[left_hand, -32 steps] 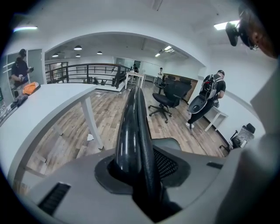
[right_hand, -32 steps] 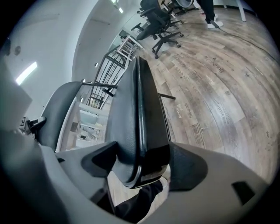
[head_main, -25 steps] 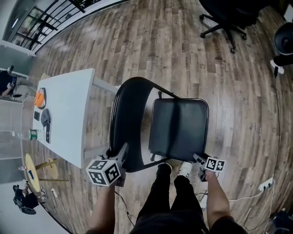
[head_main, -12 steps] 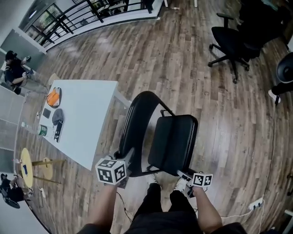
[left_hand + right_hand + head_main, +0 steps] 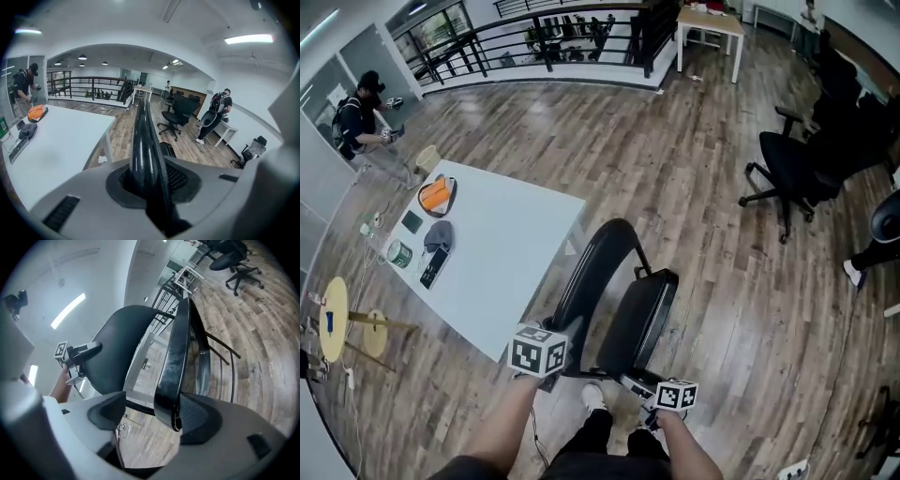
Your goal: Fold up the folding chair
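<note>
The black folding chair stands on the wood floor beside the table. Its curved backrest (image 5: 598, 267) is on the left and its seat (image 5: 641, 314) is tipped up steeply, close to the backrest. My left gripper (image 5: 546, 367) is at the backrest's near edge. In the left gripper view the backrest (image 5: 143, 136) runs between the jaws of the left gripper (image 5: 150, 180), which are closing on it. My right gripper (image 5: 649, 405) is under the seat's front edge. The seat edge (image 5: 176, 362) rests against one pad of the right gripper (image 5: 154, 416), with a gap to the other.
A white table (image 5: 502, 258) stands left of the chair, with an orange item (image 5: 437, 195) and small things at its far end. A black office chair (image 5: 797, 164) is at the right. A railing (image 5: 553, 37) crosses the back. My shoe (image 5: 592, 397) is by the chair's legs.
The seat has swung up from flat to nearly upright against the backrest. Both grippers rose with the chair, the right one more. The head view has lifted and shows more of the room.
</note>
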A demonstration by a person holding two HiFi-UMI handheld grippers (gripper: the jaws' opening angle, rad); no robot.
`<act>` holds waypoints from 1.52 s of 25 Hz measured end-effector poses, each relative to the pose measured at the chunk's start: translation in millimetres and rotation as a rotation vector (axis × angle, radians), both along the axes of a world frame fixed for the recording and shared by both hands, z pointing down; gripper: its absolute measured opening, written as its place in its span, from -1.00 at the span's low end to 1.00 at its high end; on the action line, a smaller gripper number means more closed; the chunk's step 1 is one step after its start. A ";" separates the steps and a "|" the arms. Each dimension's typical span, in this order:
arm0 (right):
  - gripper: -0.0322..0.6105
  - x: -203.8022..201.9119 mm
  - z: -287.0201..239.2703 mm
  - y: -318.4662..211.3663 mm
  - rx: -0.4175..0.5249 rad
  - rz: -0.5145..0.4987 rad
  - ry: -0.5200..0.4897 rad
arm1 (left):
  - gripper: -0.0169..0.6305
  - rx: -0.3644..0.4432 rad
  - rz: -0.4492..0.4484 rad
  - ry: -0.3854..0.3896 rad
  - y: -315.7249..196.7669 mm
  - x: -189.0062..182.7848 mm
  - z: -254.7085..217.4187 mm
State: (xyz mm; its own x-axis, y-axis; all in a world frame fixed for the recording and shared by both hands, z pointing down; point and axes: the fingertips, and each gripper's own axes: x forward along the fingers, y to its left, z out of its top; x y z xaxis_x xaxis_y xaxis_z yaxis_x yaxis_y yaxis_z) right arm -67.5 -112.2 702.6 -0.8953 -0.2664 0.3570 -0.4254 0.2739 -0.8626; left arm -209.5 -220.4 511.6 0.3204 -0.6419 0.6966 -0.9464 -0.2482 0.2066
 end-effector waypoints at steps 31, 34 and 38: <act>0.04 -310.1 -6.6 -44.2 0.034 -0.232 -0.037 | -0.67 -0.008 -0.053 -0.022 -31.1 -207.4 15.7; 0.00 -307.5 -3.8 -44.8 0.045 -0.247 -0.018 | -0.67 -0.008 -0.051 -0.013 -31.0 -206.4 15.6; -0.01 -309.2 -6.2 -42.9 0.103 -0.301 -0.002 | -0.65 -0.001 -0.052 0.002 -31.2 -209.6 13.8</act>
State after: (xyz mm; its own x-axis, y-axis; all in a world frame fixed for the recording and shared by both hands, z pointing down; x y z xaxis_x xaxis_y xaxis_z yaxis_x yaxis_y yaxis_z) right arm -376.7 -155.1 696.4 -0.9400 -0.0245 0.3402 -0.3107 0.4731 -0.8244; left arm -419.1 -251.6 525.4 0.2881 -0.6570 0.6967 -0.9576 -0.1984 0.2089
